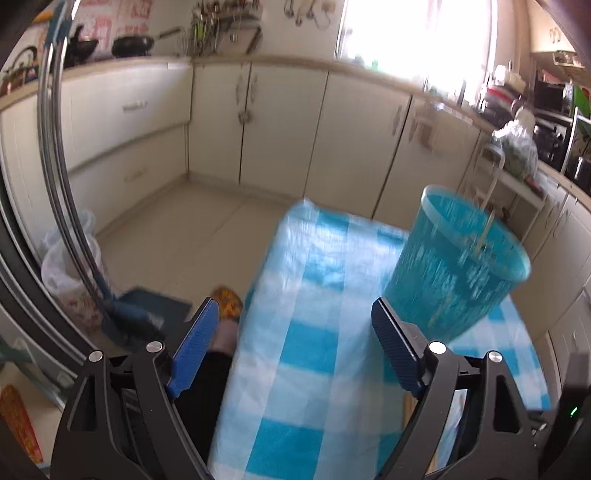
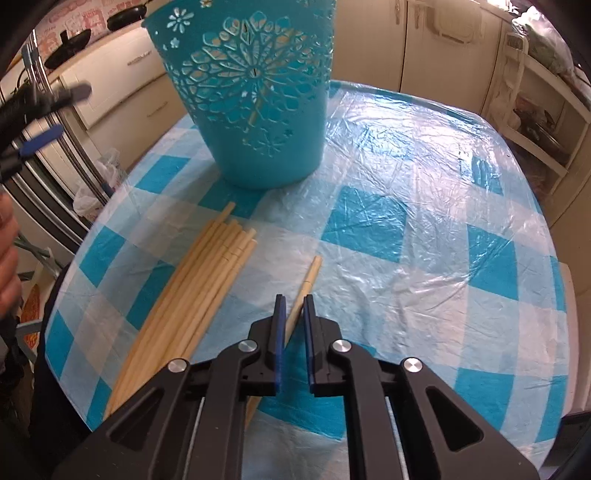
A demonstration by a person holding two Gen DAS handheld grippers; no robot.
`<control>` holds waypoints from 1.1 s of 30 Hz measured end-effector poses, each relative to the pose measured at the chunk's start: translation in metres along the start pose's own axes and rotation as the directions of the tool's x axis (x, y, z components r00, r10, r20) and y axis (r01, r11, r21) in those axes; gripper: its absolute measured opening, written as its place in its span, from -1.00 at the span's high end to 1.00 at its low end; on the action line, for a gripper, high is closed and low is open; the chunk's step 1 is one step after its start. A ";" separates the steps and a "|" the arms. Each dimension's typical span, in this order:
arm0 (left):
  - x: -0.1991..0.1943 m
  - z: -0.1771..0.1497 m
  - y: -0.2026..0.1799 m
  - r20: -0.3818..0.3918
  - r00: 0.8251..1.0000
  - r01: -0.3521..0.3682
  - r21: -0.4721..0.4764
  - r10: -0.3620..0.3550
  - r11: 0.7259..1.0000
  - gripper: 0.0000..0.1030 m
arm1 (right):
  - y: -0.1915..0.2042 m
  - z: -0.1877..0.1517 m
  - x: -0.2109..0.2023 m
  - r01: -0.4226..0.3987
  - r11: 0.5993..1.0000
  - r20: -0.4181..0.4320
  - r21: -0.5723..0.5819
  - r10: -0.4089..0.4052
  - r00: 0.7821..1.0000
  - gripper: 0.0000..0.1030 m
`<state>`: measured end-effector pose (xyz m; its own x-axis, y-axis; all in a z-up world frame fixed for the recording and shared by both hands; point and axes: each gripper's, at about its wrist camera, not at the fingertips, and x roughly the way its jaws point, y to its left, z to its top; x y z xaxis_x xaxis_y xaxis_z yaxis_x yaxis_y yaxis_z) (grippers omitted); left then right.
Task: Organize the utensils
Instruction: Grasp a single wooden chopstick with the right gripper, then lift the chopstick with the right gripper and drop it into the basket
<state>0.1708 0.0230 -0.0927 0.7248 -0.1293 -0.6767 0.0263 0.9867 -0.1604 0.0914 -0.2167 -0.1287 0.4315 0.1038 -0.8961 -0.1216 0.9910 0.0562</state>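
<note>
Right hand-held gripper (image 2: 292,301) nearly closed around one chopstick (image 2: 309,275); left hand-held gripper (image 1: 291,321) wide open, empty.

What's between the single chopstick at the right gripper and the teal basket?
Nothing visible. The lone chopstick sits between the right gripper fingers; bare tablecloth runs to the teal basket. The chopstick bundle lies off to the side.

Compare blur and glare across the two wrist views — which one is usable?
Left wrist: motion blur smears the teal basket and cabinets, and the window is blown out. Right wrist: sharp on the chopstick bundle and the single chopstick between the right gripper fingers; glare on the plastic-covered checked tablecloth; fisheye bends the table edge.
</note>
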 end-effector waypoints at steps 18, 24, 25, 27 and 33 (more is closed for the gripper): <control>0.044 -0.047 -0.016 -0.172 0.985 0.008 0.100 0.009 0.995 -0.69 | -0.016 0.020 -0.105 -0.326 0.934 0.328 0.146 0.266 0.907 0.89; 0.045 -0.049 -0.019 -0.169 0.985 0.003 0.120 0.017 0.993 -0.69 | -0.012 0.062 -0.157 -0.386 0.918 0.512 0.091 0.289 0.809 0.89; 0.045 -0.049 -0.019 -0.166 0.986 0.003 0.122 0.018 0.993 -0.69 | -0.012 0.073 -0.165 -0.374 0.922 0.557 0.094 0.263 0.788 0.89; 0.043 -0.049 -0.020 -0.161 0.987 0.001 0.127 0.019 0.992 -0.69 | -0.011 0.095 -0.176 -0.342 0.933 0.634 0.108 0.201 0.747 0.89; 0.037 -0.050 -0.021 -0.136 0.991 0.000 0.133 0.019 0.991 -0.69 | -0.010 0.149 -0.165 -0.245 0.944 0.763 0.224 -0.013 0.646 0.88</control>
<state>0.1627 -0.0075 -0.1500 0.6251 -0.1231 -0.7708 0.1176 0.9911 -0.0628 0.1544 -0.2311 0.0840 0.9625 0.1186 -0.2441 -0.0204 0.9286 0.3706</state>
